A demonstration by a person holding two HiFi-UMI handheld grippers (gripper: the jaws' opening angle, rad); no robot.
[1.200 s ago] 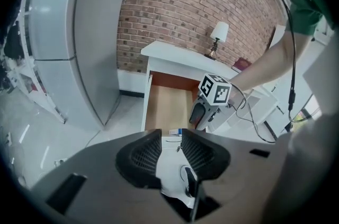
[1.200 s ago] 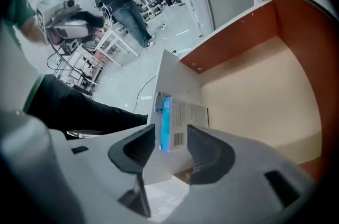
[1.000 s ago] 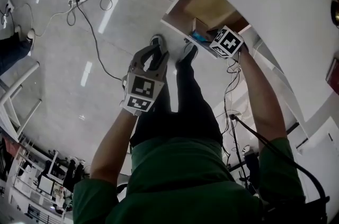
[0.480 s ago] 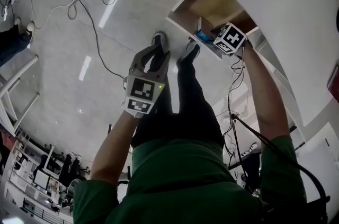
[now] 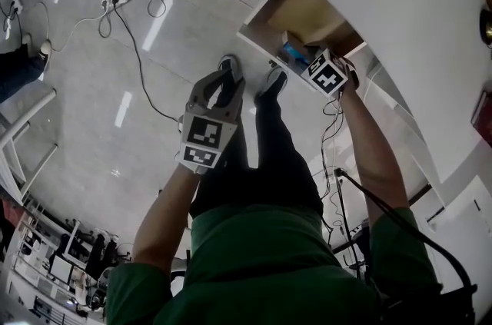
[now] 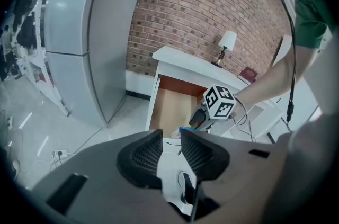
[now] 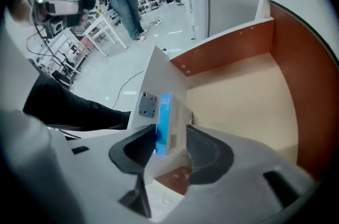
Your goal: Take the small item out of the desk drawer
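The right gripper (image 7: 170, 135) has just closed its jaws onto the box (image 7: 165, 114) in the drawer (image 7: 243, 96), so lifting comes next; the left gripper (image 6: 170, 137), narrowing slightly, gapes empty.

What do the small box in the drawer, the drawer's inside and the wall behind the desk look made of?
Small box: probably printed cardboard, with blue and white faces and crisp folded edges.
Drawer: wood-look board, with a matte tan floor, reddish-brown sides and a white front.
Wall: red brick, going by its pale mortar lines; could be facing.
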